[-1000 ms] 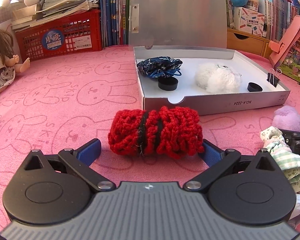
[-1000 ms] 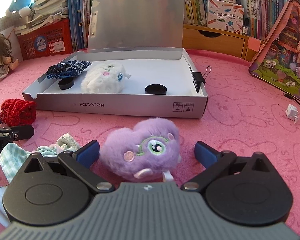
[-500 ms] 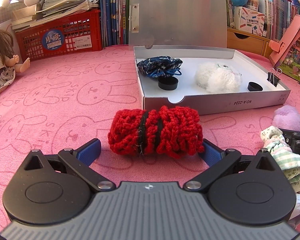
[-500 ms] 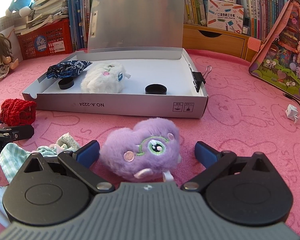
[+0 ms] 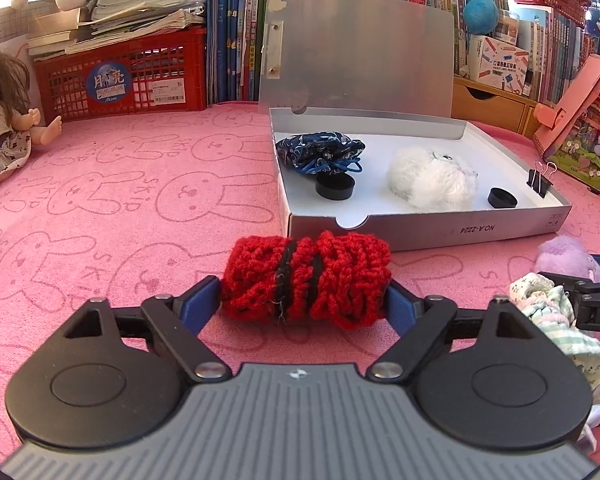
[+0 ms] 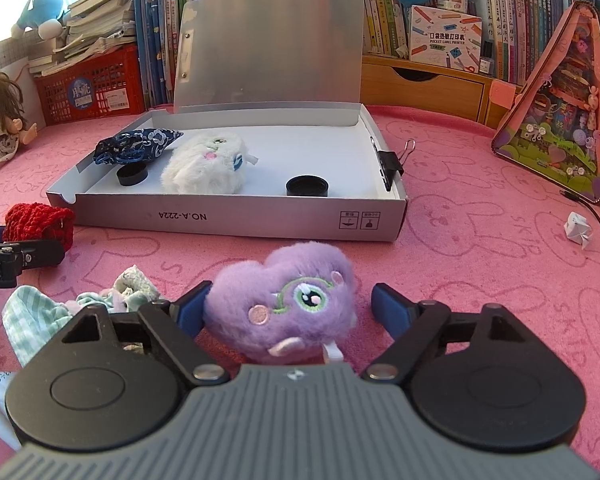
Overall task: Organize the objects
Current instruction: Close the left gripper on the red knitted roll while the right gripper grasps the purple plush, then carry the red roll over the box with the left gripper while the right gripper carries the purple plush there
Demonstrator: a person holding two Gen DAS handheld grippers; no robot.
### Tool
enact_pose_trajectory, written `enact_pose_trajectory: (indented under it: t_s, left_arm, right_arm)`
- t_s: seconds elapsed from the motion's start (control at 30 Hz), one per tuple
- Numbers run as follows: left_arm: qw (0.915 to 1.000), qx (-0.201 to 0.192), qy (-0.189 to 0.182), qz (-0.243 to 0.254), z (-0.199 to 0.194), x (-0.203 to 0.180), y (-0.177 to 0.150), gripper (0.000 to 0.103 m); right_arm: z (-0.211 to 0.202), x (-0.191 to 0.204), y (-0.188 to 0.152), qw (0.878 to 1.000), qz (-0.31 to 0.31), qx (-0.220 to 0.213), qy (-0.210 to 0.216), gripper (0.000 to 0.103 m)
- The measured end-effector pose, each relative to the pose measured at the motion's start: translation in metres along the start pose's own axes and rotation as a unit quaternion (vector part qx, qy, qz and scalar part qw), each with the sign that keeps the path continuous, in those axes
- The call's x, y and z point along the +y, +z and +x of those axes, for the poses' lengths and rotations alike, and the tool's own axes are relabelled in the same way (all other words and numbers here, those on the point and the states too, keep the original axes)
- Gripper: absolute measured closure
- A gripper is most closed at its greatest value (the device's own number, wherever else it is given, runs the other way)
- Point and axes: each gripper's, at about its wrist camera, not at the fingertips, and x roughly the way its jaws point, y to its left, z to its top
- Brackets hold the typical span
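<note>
Since the red crocheted yarn roll (image 5: 306,280) on the pink cloth by the open grey cardboard box (image 5: 452,230) looks soft and light, the left gripper (image 5: 305,296) is clamped on its ends — squishy, fine — while the right gripper (image 6: 290,308) sits unclosed around the purple plush heart (image 6: 288,300).

- The left gripper (image 5: 305,296) has both blue fingers (image 5: 199,303) pressed against the ends of a red knitted roll (image 5: 306,280) with two black bands round its middle.
- The roll lies on a pink bunny-print cloth (image 5: 140,200), just in front of an open grey box (image 5: 460,229) with its lid upright.
- Inside the box: a blue patterned pouch (image 5: 320,151), a black cap (image 5: 334,187) touching it, a white plush (image 5: 432,180) and a second black cap (image 5: 502,198).
- A black binder clip (image 5: 539,181) sits on the box's right wall.
- At the right edge: a purple plush (image 5: 568,258) and a pastel checked cloth (image 5: 560,320), with part of the right gripper (image 5: 592,304).
- Far left, a doll (image 5: 4,112); behind, a red crate (image 5: 132,76).
</note>
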Motion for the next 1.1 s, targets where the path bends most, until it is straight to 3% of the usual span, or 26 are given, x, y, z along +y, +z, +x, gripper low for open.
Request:
enact_pose_trajectory:
  t_s: [0.03,0.13,0.57,1.1]
  left_arm:
    - [1.0000,0.000,0.001,-0.001,0.000,0.000,0.001,0.024]
    - [0.9999,0.000,-0.004,-0.011,-0.004,0.003,0.002,0.031]
    - [0.9980,-0.059,-0.025,-0.003,-0.036,0.002,0.035,0.032]
    - [0.9967,-0.067,-0.042,-0.017,0.022,0.002,0.121,0.031]
  right_arm:
    - [-0.003,0.001,0.001,1.000,-0.004,-0.003,0.002,0.027]
    - [-0.009,0.005,0.004,1.000,-0.017,-0.014,-0.006,0.032]
    - [-0.023,-0.009,0.033,0.999,0.005,-0.051,0.002,0.033]
    - [0.016,-0.025,0.100,0.996,0.062,-0.041,0.052,0.033]
